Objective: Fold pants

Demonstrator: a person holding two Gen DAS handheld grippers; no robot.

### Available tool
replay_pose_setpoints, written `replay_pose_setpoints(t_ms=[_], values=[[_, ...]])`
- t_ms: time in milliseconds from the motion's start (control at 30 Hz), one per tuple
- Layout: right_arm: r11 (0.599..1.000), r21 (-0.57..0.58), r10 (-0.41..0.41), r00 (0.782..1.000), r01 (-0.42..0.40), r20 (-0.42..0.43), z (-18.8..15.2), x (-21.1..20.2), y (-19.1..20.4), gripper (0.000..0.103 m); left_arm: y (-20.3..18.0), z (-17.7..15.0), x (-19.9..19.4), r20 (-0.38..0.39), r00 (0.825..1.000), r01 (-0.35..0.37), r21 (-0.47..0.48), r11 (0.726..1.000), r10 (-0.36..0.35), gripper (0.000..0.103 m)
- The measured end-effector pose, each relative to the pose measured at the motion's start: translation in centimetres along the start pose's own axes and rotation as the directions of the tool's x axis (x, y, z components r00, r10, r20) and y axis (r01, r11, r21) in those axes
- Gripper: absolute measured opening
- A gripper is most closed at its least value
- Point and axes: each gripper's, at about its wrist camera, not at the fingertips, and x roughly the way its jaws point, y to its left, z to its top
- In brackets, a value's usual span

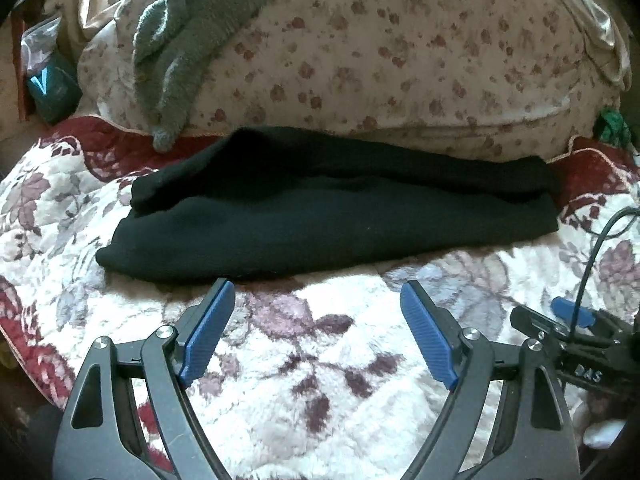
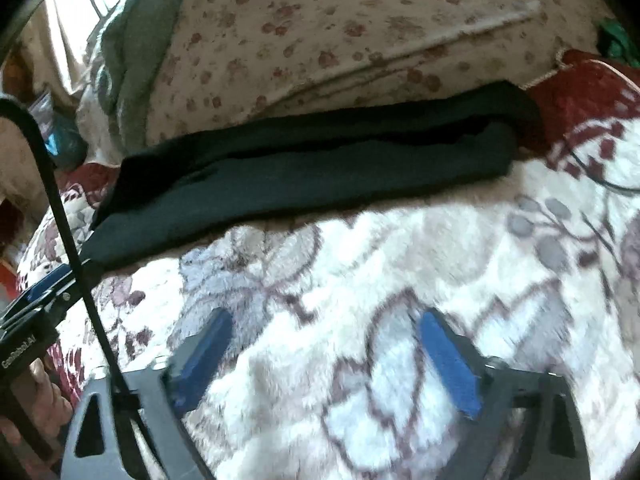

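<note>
Both jaws of the left gripper stand wide apart with nothing between them, the blue pads hovering over the fluffy floral blanket. From the left wrist view, the black pants lie folded into a long band just past the fingertips, the left pad's tip almost at the near hem. Their long axis runs left to right across the bed, one layer stacked on another, the left end tapering to a rounded corner and the right end squared off. Behind them rises a spotted pillow with a grey towel draped down its left side, its tip nearly reaching the pants' far edge. This view alone catches the right gripper low at the right margin with a black cable looping up from it.

Over in the right wrist view, blurred with motion, the right gripper is likewise spread open and empty above the blanket. Here the pants sit farther off, slanting from lower left up to upper right, with a broad stretch of bare blanket between fingertips and hem. The pillow presses close against their far edge. The left gripper shows at the left margin, a cable crossing in front.
</note>
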Motion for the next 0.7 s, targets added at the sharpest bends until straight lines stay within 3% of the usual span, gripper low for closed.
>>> replay_pose_setpoints(t_ms=[67,167,367,700], values=[[0.999,0.042,0.012,1.0,-0.012,0.009,-0.2,-1.0,-0.3,0.079,0.0,0.4,-0.7,-0.015,1.0,-0.008,0.004,1.0,0.008,0.086],[0.994,0.1,0.028,0.992,-0.041,0.123,-0.6,-4.0,-0.7,0.079,-0.3,0.7,-1.9,-0.014,0.999,-0.034,0.02,0.999,0.034,0.086],[0.998,0.024,-0.065,0.967,0.061,0.248,-1.1,-8.8,1.1,0.079,-0.2,0.9,-3.9,0.027,0.999,-0.028,0.019,0.999,0.027,0.086],[0.997,-0.014,-0.073,0.961,0.08,0.268,-1.0,-10.1,2.6,0.079,-0.2,1.1,-4.6,0.014,1.0,-0.017,0.015,1.0,0.017,0.086]])
